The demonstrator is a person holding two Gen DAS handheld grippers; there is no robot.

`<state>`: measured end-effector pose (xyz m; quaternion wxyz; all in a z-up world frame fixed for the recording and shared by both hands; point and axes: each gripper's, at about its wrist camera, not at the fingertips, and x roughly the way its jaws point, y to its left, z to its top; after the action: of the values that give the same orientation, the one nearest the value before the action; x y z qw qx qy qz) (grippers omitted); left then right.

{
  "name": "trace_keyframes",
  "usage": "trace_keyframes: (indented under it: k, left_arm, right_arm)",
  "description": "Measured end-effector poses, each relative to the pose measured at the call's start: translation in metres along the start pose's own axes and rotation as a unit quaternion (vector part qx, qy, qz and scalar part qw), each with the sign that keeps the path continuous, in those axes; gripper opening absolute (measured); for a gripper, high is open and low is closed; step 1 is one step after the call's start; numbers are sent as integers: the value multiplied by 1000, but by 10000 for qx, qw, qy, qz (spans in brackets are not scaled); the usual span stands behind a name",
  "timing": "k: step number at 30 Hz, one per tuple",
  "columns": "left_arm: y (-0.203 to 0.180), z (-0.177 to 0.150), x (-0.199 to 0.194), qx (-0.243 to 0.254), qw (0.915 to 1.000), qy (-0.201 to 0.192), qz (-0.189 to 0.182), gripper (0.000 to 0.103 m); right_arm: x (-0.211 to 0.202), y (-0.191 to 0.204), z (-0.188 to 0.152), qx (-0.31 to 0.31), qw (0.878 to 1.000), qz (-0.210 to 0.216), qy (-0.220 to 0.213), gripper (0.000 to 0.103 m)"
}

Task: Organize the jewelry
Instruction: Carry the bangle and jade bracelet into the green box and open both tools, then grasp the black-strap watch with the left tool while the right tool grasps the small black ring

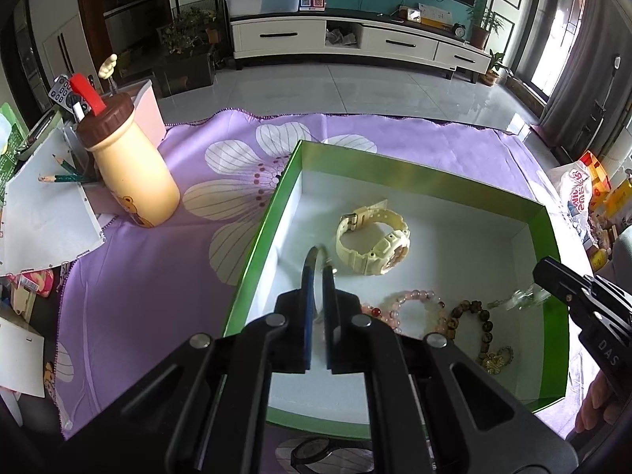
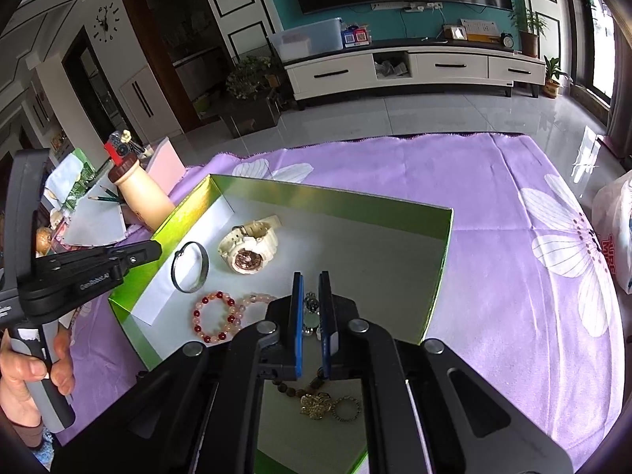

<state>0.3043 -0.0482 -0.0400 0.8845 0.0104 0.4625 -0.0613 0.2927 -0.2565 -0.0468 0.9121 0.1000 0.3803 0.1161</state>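
teal wall, white tv cabinet, glossy grey tiled floor, daylit window.

The right gripper has the white letters "DAS" on its black side. The left gripper has small white letters on its black arm that look like "GenRobot.AI". A white plastic bag at the edge of the purple cloth has big red letters that start with "SUPE", and the rest is cut off.
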Motion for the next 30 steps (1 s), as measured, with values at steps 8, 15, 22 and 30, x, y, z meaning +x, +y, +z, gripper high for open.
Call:
trace_keyframes:
  k: [8, 15, 22, 30]
  left_arm:
    - [0, -6, -9, -50, 9997, -78, -234, 33]
    - [1, -19, -32, -156, 9989, -284, -336, 68]
    - [16, -58, -69, -190, 9976, -556, -370, 87]
    - [30, -124, -82, -273, 9988, -253, -327, 89]
  right_arm:
    - [3, -9, -2, 221, 9997, -46, 33, 17]
    - [-20, -5, -16, 167, 9997, 90, -136, 31]
    - [-73, 13, -47, -233, 9980, 267, -520, 33]
    - [-103, 21, -114, -451, 9981, 344, -239, 33]
